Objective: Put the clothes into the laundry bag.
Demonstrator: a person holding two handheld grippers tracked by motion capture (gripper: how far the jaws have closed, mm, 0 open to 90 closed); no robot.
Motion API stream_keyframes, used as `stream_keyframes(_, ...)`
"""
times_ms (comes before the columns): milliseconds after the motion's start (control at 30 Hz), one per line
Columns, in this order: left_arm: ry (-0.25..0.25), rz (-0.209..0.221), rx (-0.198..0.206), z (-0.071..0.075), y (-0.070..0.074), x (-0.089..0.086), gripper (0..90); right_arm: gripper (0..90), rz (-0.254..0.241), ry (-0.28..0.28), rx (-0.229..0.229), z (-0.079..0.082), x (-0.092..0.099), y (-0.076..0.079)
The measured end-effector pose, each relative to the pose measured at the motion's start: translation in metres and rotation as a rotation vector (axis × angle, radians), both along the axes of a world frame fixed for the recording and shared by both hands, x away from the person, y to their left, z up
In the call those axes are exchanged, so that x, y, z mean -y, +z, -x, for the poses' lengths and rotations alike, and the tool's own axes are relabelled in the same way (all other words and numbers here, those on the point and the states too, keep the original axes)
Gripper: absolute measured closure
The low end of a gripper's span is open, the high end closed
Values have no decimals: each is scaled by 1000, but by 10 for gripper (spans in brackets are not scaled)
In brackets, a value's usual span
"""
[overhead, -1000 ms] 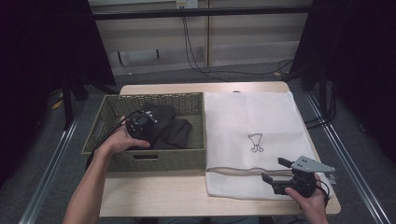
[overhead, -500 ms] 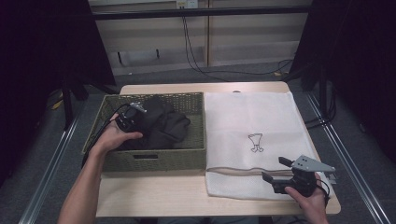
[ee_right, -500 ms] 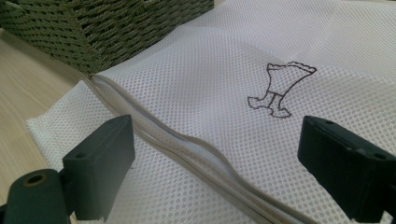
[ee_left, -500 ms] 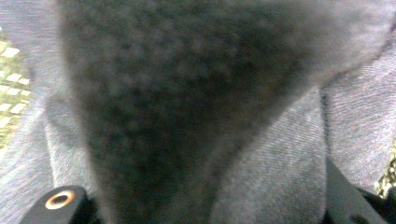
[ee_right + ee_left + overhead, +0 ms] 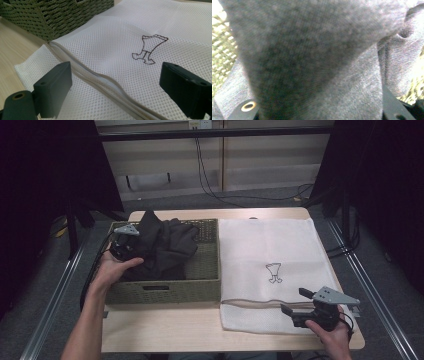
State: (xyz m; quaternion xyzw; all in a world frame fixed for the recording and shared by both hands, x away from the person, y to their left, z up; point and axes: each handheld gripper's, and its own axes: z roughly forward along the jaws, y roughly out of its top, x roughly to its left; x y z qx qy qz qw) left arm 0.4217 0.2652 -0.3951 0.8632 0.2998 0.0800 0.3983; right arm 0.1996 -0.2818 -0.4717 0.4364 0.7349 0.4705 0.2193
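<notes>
A dark grey garment lies bunched in the green woven basket on the table's left half. My left gripper is at the basket's left side, shut on a fold of that garment and holding it raised above the rim. Its jaws have just been closing with the cloth between them. In the left gripper view the grey cloth fills the gap between the jaws. My right gripper rests open at the front right over a white mesh laundry bag, its jaws either side of the bag's zipper.
The bag carries a small brown printed figure and lies flat beside the basket. Bare wooden tabletop runs along the front edge. Metal rails flank the table and cables hang behind it.
The left hand has closed on the garment and drawn it up and toward the basket's left rear, so a peak of cloth now stands above the rim. The right hand has stayed put.
</notes>
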Motion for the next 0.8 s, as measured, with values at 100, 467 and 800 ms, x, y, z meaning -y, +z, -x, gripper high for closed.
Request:
stream_keyframes(100,0,41,44,6,11,-3,642,107,-1,-3,-2,0,0,0)
stream_keyframes(467,16,208,106,17,30,-14,642,106,-3,0,0,0,0,0)
stream_keyframes(800,40,279,123,20,39,-14,645,106,-6,-6,-1,0,0,1)
